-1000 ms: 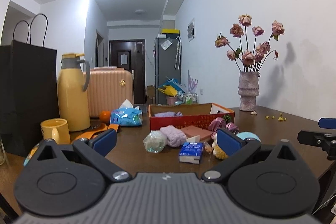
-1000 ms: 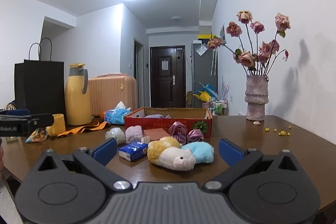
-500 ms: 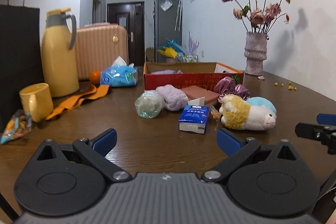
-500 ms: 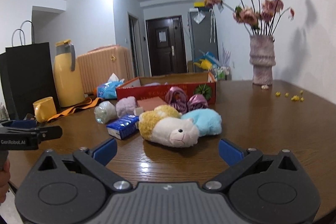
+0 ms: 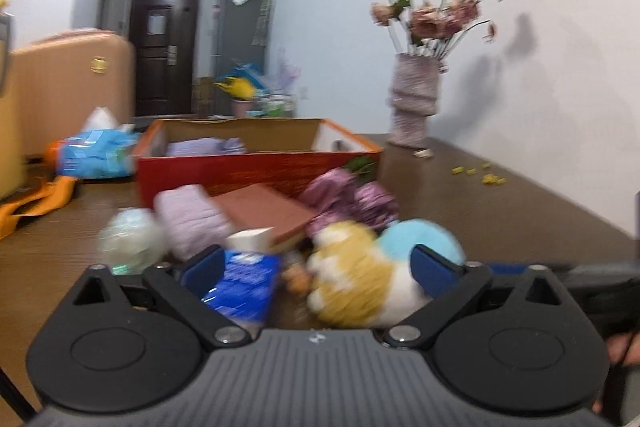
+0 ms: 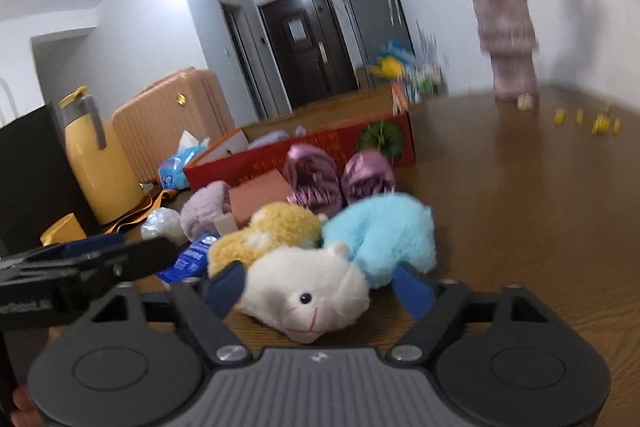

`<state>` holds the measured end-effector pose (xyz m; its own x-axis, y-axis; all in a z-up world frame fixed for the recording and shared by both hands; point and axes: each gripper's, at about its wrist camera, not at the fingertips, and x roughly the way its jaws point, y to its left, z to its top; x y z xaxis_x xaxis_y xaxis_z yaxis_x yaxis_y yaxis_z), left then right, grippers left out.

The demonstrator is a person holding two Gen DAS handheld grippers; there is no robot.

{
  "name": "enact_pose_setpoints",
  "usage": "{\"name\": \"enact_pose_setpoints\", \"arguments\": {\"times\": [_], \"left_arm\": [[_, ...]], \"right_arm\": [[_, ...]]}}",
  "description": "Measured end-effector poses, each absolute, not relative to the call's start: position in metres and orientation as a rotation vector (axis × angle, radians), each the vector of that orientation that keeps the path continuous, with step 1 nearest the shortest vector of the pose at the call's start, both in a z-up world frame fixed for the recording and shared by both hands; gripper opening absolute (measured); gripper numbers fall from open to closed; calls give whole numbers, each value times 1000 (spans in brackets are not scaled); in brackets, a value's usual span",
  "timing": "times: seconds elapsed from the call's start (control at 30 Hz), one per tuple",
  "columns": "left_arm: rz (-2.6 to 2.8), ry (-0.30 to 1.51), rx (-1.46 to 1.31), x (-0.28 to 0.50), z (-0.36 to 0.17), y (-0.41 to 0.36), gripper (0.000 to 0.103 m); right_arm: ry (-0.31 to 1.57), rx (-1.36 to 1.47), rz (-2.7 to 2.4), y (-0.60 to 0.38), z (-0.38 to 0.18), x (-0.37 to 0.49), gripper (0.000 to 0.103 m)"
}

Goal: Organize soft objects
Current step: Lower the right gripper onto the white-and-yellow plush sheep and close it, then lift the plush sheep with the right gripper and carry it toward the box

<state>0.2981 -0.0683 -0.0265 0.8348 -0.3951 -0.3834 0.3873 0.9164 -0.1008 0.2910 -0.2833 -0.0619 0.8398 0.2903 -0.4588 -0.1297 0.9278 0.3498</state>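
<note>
Your right gripper (image 6: 318,289) closes in on the plush sheep (image 6: 308,297): its white head lies between the closing fingers, not yet pressed, its long axis running away toward the fluffy blue rump. The sheep rests on the dark wood surface (image 6: 520,211), in front of the red cardboard box (image 6: 320,151). Your left gripper (image 5: 316,267), fingers closing, frames the sheep's yellow fleece and a blue tissue pack (image 5: 240,287), gripping neither.

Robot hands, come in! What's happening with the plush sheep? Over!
Right gripper closing around plush sheep, not squeezing yet. Left gripper closing, straddling tissue pack and sheep. Over.
</note>
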Motion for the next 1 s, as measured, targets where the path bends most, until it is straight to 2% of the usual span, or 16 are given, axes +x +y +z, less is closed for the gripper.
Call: {"name": "enact_pose_setpoints", "arguments": {"times": [0.03, 0.1, 0.17, 0.2, 0.47, 0.57, 0.63, 0.7, 0.73, 0.77, 0.8, 0.83, 0.87, 1.0], "left_arm": [[-425, 429, -33, 305, -28, -72, 83], [-456, 482, -65, 320, -34, -76, 53], [-487, 539, -110, 330, -41, -76, 33], [-488, 551, -136, 332, -44, -75, 34], [-520, 596, -151, 287, -38, -60, 31], [-505, 594, -150, 263, -37, -50, 32], [-468, 569, -152, 254, -35, -42, 39], [-393, 550, -138, 253, -34, -36, 55], [-351, 540, -127, 252, -32, -34, 58], [-325, 521, -116, 251, -30, -31, 66], [-307, 500, -106, 248, -27, -27, 78], [-292, 474, -102, 244, -22, -21, 82], [-284, 451, -102, 239, -19, -16, 85], [-250, 419, -93, 226, -10, 5, 91]], "right_arm": [[548, 337, 231, -286, -66, 296, 71], [561, 371, 249, -288, -72, 299, 68], [567, 402, 280, -290, -77, 300, 60], [573, 411, 296, -290, -78, 299, 56], [597, 315, 333, -286, -66, 260, 56], [601, 255, 380, -278, -60, 236, 57], [606, 222, 441, -267, -55, 221, 58], [602, 207, 519, -254, -52, 212, 58], [595, 201, 573, -245, -51, 207, 59], [585, 193, 619, -236, -50, 202, 63], [570, 188, 657, -227, -48, 197, 73], [539, 187, 699, -216, -48, 193, 81], [512, 187, 727, -208, -48, 190, 83], [514, 127, 774, -181, -45, 190, 83]]}}
